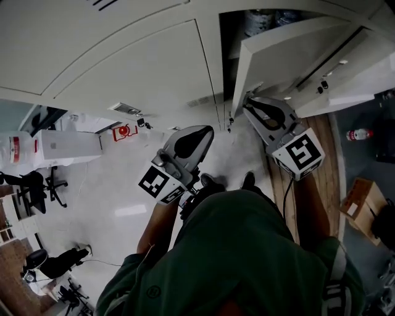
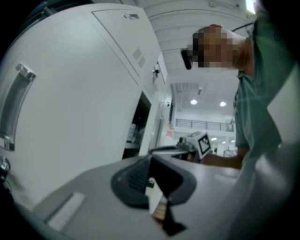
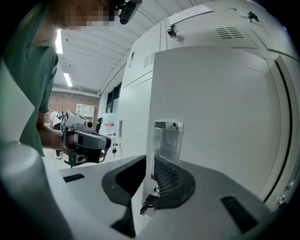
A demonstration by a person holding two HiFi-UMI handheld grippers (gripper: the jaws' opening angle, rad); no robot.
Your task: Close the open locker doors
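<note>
No writing is legible: the paper label [image 3: 190, 11] atop the lockers carries print too small to read, and the tools bear only square black-and-white markers. At left, smooth, pale metal closed locker fronts [image 1: 123, 55] curve above a glossy white floor [image 1: 111, 203]. One left tool [image 1: 196, 137], grey and rounded, hangs clear of them, its two dark pads narrowly apart with nothing between. One right tool [image 1: 252, 103] meets the single open locker door [image 1: 290, 58] at upper right. Its ribbed pads stand partly apart astride the door's free edge, beside one recessed metal handle [image 3: 168, 138] and one hanging key [image 3: 149, 202]. Farther right lie one bottle [image 1: 359, 134] and one cardboard box [image 1: 361, 199].
</note>
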